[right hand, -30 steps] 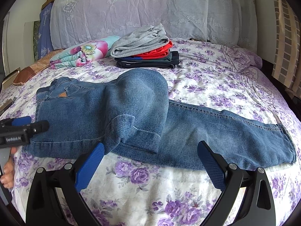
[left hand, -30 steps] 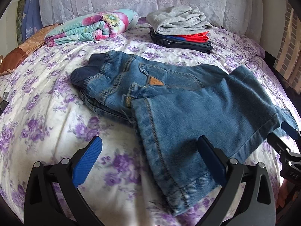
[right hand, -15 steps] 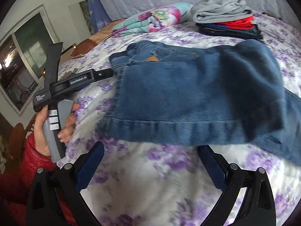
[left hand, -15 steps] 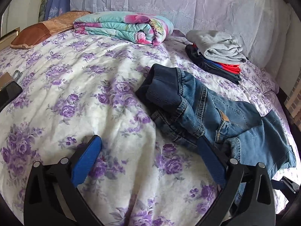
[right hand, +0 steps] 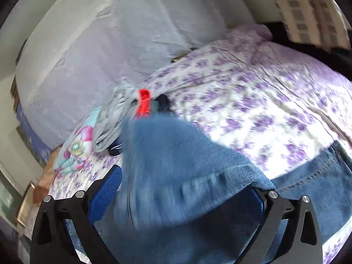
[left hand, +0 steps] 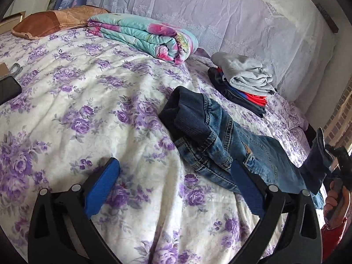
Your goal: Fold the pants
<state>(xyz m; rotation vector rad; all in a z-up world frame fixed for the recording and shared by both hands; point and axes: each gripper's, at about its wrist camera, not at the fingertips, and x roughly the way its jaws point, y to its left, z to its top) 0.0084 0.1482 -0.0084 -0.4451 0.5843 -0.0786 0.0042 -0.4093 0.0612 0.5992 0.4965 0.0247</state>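
Note:
Blue denim pants (left hand: pixel 222 136) lie on the floral bedspread (left hand: pixel 88 101), waistband toward the headboard, legs running right. My left gripper (left hand: pixel 176 184) is open and empty, with its right finger over the waist edge of the pants. At the far right edge a hand holds the right gripper, with a pant leg (left hand: pixel 316 167) raised against it. In the blurred right wrist view, denim (right hand: pixel 176 171) fills the space between the wide-apart fingers of my right gripper (right hand: pixel 182 193) and lies over them; whether the fingers pinch it is unclear.
A folded floral quilt (left hand: pixel 143 35) and a brown cushion (left hand: pixel 50 19) lie by the headboard. A stack of folded clothes (left hand: pixel 244 83) with a grey top sits behind the pants. A dark phone (left hand: pixel 6 90) lies at the left edge.
The left gripper has swung left, away from the pant legs toward the waistband. The right gripper has tilted and moved in under the denim, lifting a pant leg; its view is motion-blurred.

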